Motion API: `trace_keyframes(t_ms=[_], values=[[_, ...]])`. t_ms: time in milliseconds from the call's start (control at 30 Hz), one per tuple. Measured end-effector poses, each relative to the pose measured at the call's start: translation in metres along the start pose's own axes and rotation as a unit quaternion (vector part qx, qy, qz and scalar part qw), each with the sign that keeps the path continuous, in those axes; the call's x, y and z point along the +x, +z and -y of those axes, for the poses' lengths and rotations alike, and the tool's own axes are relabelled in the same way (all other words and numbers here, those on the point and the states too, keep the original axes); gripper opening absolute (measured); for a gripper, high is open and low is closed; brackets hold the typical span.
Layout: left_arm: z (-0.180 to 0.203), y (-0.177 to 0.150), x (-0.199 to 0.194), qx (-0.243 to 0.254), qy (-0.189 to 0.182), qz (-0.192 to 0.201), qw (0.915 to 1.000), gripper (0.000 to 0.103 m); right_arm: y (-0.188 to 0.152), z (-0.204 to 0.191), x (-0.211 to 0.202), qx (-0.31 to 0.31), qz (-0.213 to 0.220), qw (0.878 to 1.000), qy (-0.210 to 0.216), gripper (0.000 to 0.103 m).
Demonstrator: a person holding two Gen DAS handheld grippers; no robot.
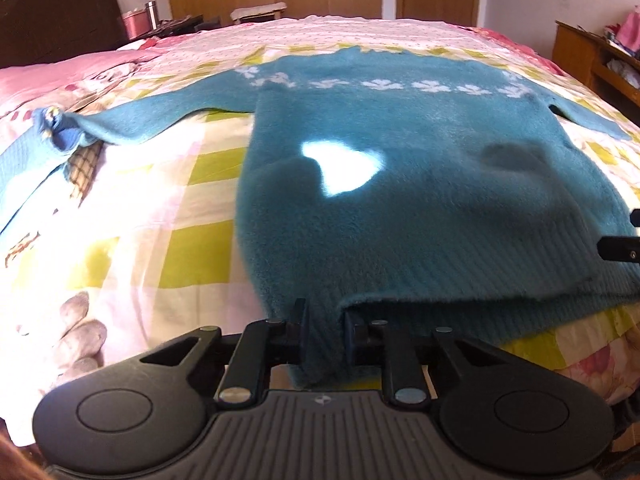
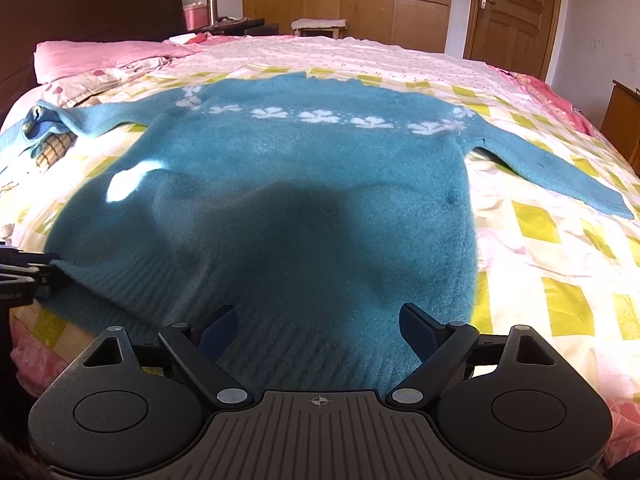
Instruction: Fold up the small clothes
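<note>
A small teal sweater [image 1: 400, 168] with a band of white flowers lies flat on the bed, sleeves spread to both sides. My left gripper [image 1: 326, 324] is shut on the sweater's ribbed hem at its near left corner. In the right wrist view the sweater [image 2: 304, 184] fills the middle. My right gripper [image 2: 318, 320] is open, its fingers [image 2: 418, 326] either side of the hem near the right corner. The left gripper [image 2: 24, 276] shows at the left edge of that view, and the right gripper's tip [image 1: 618, 248] at the right edge of the left view.
The bed has a yellow-checked quilt [image 2: 540, 240] and a pink pillow [image 2: 96, 56] at the head. Other folded clothes [image 1: 60, 148] lie at the left by the sleeve end. A dark headboard, wooden wardrobe, door and a side cabinet [image 1: 588, 56] surround the bed.
</note>
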State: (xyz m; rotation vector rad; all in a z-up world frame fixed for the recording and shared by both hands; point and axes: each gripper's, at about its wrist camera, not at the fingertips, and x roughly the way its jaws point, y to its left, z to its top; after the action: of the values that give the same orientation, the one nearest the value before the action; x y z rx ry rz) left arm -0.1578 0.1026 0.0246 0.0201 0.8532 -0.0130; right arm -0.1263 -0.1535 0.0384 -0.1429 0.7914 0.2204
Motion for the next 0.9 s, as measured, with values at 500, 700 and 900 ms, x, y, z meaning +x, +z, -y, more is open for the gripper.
trace_keyframes(t_ms=[500, 700, 900], values=[[-0.029, -0.006, -0.021, -0.036, 0.033, -0.006, 0.9988, 0.024, -0.023, 0.034, 0.000, 0.014, -0.053, 0.997, -0.052, 0.084], [-0.020, -0.006, -0.021, -0.027, 0.020, -0.004, 0.9994, 0.024, -0.028, 0.052, 0.004, 0.058, -0.083, 0.994, -0.041, 0.059], [-0.017, -0.005, -0.022, -0.023, 0.016, -0.001, 0.9996, 0.024, -0.029, 0.052, -0.004, 0.053, -0.086, 0.994, -0.031, 0.015]])
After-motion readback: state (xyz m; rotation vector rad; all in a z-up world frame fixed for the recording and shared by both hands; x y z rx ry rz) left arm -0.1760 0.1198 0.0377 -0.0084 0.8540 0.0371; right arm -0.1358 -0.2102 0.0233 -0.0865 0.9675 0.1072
